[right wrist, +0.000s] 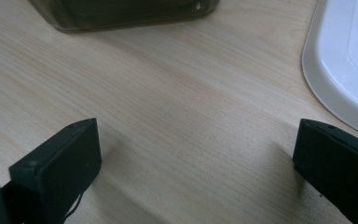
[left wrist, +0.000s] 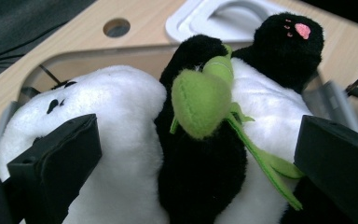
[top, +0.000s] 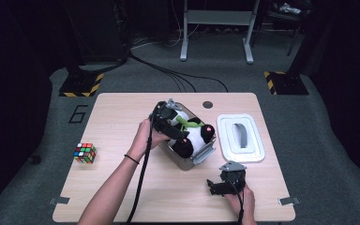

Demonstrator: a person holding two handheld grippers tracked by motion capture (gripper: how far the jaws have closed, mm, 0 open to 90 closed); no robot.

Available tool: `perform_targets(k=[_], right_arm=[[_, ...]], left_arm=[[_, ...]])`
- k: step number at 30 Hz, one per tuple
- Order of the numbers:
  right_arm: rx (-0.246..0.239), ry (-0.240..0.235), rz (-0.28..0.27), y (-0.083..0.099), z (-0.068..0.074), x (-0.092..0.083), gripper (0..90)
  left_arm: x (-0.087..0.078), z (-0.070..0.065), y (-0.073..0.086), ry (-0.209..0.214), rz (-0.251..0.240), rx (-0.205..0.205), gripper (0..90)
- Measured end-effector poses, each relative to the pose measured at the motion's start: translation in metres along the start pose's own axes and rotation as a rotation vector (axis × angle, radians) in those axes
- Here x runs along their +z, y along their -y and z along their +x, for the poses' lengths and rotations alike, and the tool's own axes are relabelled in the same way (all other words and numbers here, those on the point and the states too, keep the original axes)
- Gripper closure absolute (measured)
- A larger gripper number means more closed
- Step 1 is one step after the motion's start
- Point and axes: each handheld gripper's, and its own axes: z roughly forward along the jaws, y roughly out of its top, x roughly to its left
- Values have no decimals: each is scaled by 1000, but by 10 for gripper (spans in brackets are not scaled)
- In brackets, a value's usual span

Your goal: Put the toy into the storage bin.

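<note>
A black-and-white panda plush (top: 193,133) with a green leaf (left wrist: 200,102) lies in a clear plastic box (top: 187,162) at the middle of the table. My left gripper (top: 171,123) hangs just over the box from its left side. In the left gripper view its jaws (left wrist: 196,135) stand wide apart on either side of the plush's (left wrist: 121,140) body, and I see no squeeze on the fur. My right gripper (top: 212,186) rests low near the table's front edge, jaws pointing left. It (right wrist: 196,140) is open over bare wood.
The box's white lid (top: 241,138) lies flat to the right of the box, close to my right gripper (right wrist: 345,60). A colourful puzzle cube (top: 85,153) sits near the table's left edge. A round cable hole (top: 207,104) is at the back.
</note>
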Motion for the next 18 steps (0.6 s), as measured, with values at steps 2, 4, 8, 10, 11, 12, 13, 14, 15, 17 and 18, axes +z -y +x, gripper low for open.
perform_targets(k=[2,4,8,10,11,12,13,14,15,17,18], right_arm=[[0,0,0,0,0,0,1],[-1,-1,1,0,0,0,1],[-1,-1,0,0,0,0,1],[0,-1,1,0,0,0,1],[0,-1,1,0,0,0,1],[0,-1,1,0,0,0,1],[0,-1,1,0,0,0,1],[0,-1,1,0,0,0,1],[0,-1,1,0,0,0,1],[0,-1,1,0,0,0,1],[0,-1,1,0,0,0,1]], left_arm=[[7,-3,3,-12,7,-9,3],[11,-3,6,-9,9,-15,3],[-2,3,6,12,-46,-40,13],[-11,6,6,3,-73,-50,15],[-13,8,6,-2,-75,-58,19],[-13,11,7,-4,-66,-63,20],[-12,13,7,-6,-53,-65,21],[-9,15,8,-4,-37,-68,22],[-6,17,10,-1,-24,-70,25],[1,19,12,12,-6,-78,26],[4,20,13,17,7,-81,29]])
